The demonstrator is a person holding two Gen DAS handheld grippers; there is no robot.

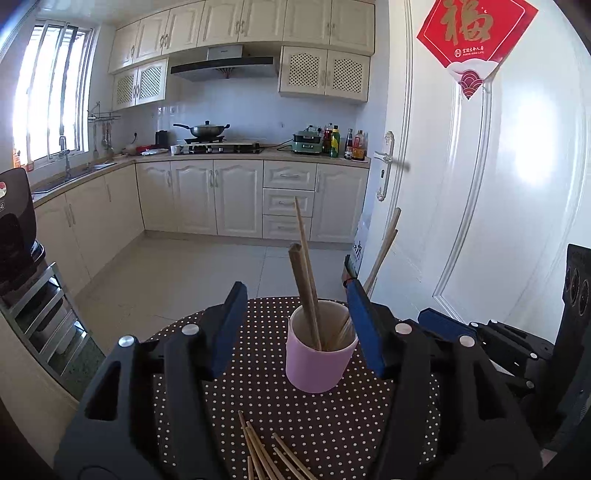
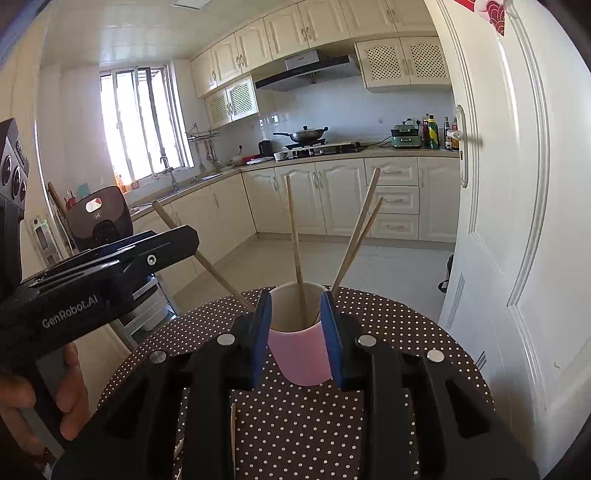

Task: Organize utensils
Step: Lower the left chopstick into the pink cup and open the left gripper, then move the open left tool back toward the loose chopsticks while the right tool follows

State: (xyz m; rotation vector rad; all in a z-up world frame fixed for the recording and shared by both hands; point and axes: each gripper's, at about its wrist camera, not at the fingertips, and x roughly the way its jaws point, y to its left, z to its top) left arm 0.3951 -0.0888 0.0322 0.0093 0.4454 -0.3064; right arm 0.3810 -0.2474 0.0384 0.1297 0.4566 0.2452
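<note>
right tool (image 2: 295,325) clamps pink cup (image 2: 299,354); left tool (image 1: 295,325) open, empty

Home kitchen. L-shaped run of cream cabinets (image 1: 207,192) with matching wall units, range hood (image 1: 225,68) over a gas hob (image 1: 218,148) carrying a lidded wok (image 1: 205,130). Sink with tap (image 1: 64,155) under the barred window (image 1: 51,107). Sauce bottles (image 1: 347,142) and a green countertop appliance (image 1: 308,142) on the surface. Tiled floor (image 1: 177,273), white panelled door (image 1: 498,177) with a red paper decoration (image 1: 474,33).
</note>
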